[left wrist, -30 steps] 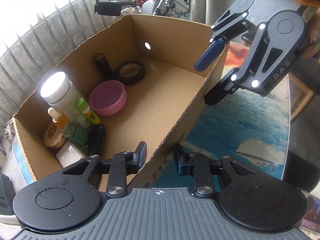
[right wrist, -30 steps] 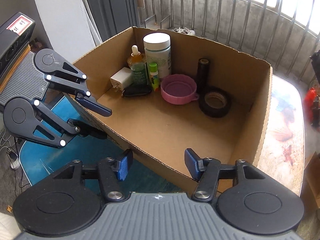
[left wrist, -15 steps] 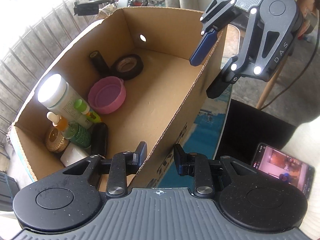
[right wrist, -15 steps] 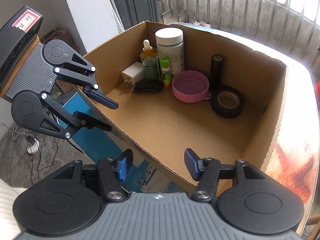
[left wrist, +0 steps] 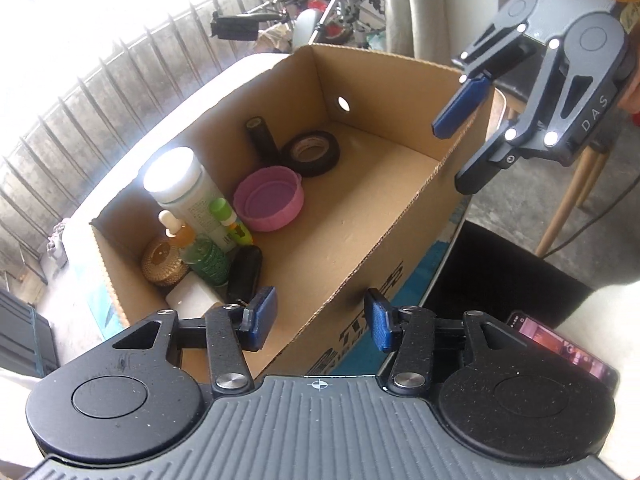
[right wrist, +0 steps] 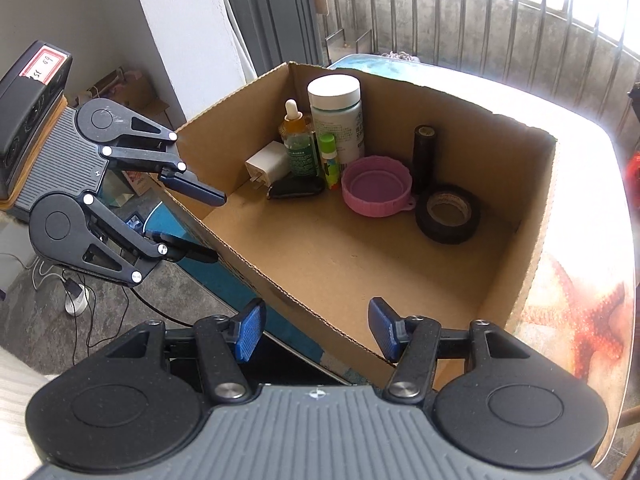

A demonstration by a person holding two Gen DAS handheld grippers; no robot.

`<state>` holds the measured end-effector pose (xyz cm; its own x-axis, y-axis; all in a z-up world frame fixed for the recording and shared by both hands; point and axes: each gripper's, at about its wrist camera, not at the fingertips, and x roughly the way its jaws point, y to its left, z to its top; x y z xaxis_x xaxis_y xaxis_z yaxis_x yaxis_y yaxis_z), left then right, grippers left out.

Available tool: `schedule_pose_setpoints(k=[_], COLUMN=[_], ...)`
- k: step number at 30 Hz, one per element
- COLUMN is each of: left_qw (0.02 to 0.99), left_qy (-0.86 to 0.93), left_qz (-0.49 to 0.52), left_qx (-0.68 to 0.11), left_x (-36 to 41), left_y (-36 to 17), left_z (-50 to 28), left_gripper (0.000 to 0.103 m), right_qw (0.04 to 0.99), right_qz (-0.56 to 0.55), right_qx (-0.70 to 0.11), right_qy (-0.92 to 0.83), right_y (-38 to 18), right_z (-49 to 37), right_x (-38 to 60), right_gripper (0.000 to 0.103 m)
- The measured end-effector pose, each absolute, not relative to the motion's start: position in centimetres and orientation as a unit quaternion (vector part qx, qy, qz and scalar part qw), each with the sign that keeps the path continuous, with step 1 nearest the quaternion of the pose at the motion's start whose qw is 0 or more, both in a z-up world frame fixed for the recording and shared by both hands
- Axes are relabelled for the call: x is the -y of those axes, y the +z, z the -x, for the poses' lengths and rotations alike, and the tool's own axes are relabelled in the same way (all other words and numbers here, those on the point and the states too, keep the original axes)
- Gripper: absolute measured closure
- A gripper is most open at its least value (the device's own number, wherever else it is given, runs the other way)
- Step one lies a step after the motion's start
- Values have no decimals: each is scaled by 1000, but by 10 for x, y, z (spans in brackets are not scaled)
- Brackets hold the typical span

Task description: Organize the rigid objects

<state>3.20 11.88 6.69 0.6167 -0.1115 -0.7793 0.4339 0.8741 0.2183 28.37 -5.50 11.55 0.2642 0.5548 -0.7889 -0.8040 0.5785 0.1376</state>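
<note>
Left wrist view: the left hand-held gripper (left wrist: 319,318) straddles the near wall of the cardboard box (left wrist: 372,240), its jaws opening, pads clear of the cardboard. At two o'clock the right hand-held gripper (left wrist: 460,152) stands spread across the same wall. Right wrist view: on the bench (right wrist: 580,280), the box holds a white-capped bottle (right wrist: 336,116), pink lid (right wrist: 376,190) and black tape roll (right wrist: 448,216) along its twelve-o'clock side.

Bright daylight pours through a barred metal railing (right wrist: 500,20) onto the bench (right wrist: 580,280), whose top carries a starfish-and-sea print. A white wall (right wrist: 180,40) meets a grey concrete floor (right wrist: 36,320) strewn with cables. A bicycle (left wrist: 320,12) stands beyond the bars.
</note>
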Motion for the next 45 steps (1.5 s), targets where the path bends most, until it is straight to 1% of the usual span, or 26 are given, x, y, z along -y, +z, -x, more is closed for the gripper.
schedule_pose_setpoints(k=[2, 4, 5, 7, 9, 10, 11, 12, 14, 17, 20, 24, 28, 31, 36, 45], left_qw=[894, 906, 915, 928, 936, 944, 951, 956, 962, 963, 959, 957, 955, 955, 957, 960], left_qy=[-139, -122, -107, -76, -63, -44, -27, -8, 23, 69, 87, 86, 108, 121, 131, 94], left_qz=[-174, -155, -141, -112, -95, -86, -82, -78, -67, -42, -20, 10, 11, 13, -21, -22], left_qx=[-390, -374, -362, -347, -333, -314, -298, -282, -263, -256, -268, -278, -277, -271, -259, -263], left_x=[-123, -127, -130, -129, -129, -128, -126, -123, -119, -114, -111, -108, -102, -101, -91, -82], left_y=[79, 86, 90, 93, 96, 97, 98, 99, 99, 94, 89, 84, 86, 91, 99, 102], left_z=[-23, -18, -15, -10, -6, -3, -2, -1, -1, -6, -8, -4, -2, -1, -3, -5], left_gripper=[42, 35, 32, 30, 21, 11, 4, 3, 0, 0, 0, 0, 0, 0, 0, 0], right_qw=[792, 802, 812, 830, 853, 861, 872, 877, 894, 906, 903, 906, 911, 913, 918, 920], right_qz=[133, 117, 101, 74, 40, 26, 12, 7, -12, -43, -77, -60, -58, -56, -42, -46], right_qx=[-408, -396, -386, -374, -364, -355, -342, -335, -311, -292, -296, -303, -303, -302, -300, -297], right_qy=[434, 432, 426, 407, 372, 363, 351, 346, 323, 303, 301, 290, 274, 267, 257, 251], right_y=[127, 136, 141, 146, 147, 148, 148, 149, 150, 152, 150, 148, 147, 147, 146, 149], right_z=[-277, -271, -266, -261, -256, -254, -250, -248, -241, -234, -235, -233, -231, -229, -228, -229], right_x=[64, 71, 75, 82, 89, 92, 96, 96, 99, 100, 102, 99, 101, 101, 99, 102], right_gripper=[43, 43, 43, 43, 43, 43, 43, 43, 43, 42, 41, 41, 41, 37, 37, 36])
